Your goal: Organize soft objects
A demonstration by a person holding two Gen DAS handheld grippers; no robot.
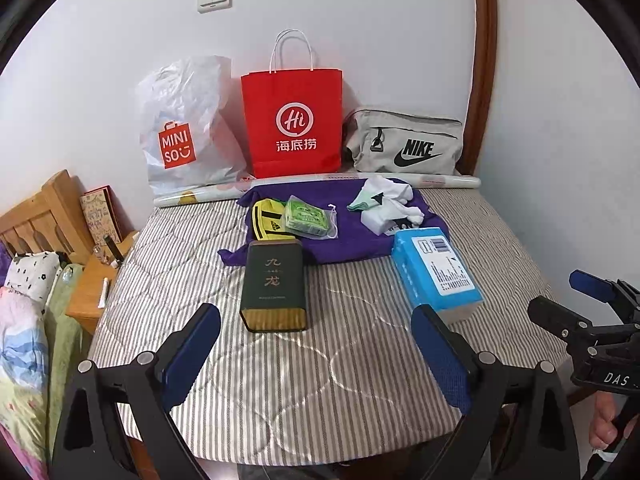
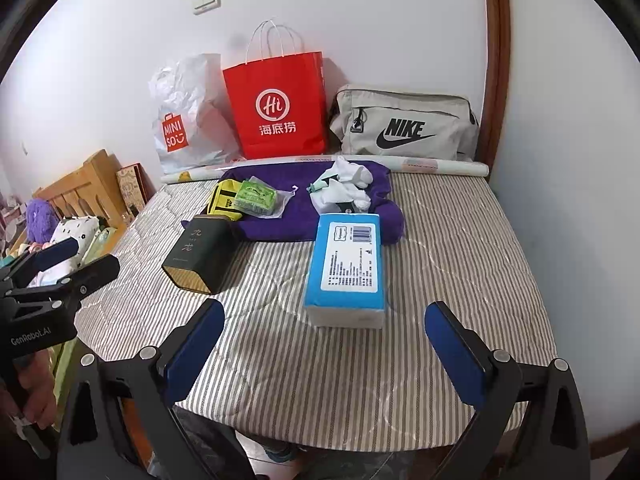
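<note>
A purple cloth [image 1: 352, 240] [image 2: 320, 216] lies spread at the back of the striped table [image 1: 280, 380] [image 2: 460, 260]. On it lie a yellow-black garment [image 1: 266, 220] [image 2: 222, 198], a green item in a clear pouch [image 1: 308, 220] [image 2: 256, 198] and white socks [image 1: 394, 204] [image 2: 346, 186]. A blue tissue pack [image 1: 436, 272] [image 2: 348, 264] and a dark tin [image 1: 274, 284] [image 2: 200, 252] lie in front. My left gripper [image 1: 316, 356] [image 2: 68, 260] and right gripper [image 2: 324, 352] [image 1: 560, 300] are open and empty over the table's near edge.
Against the wall stand a white Miniso plastic bag [image 1: 184, 132] [image 2: 186, 116], a red paper bag [image 1: 294, 120] [image 2: 278, 106] and a grey Nike pouch [image 1: 404, 144] [image 2: 404, 124], behind a paper roll [image 1: 440, 180]. A wooden shelf [image 1: 48, 216] and bedding [image 1: 24, 320] lie left.
</note>
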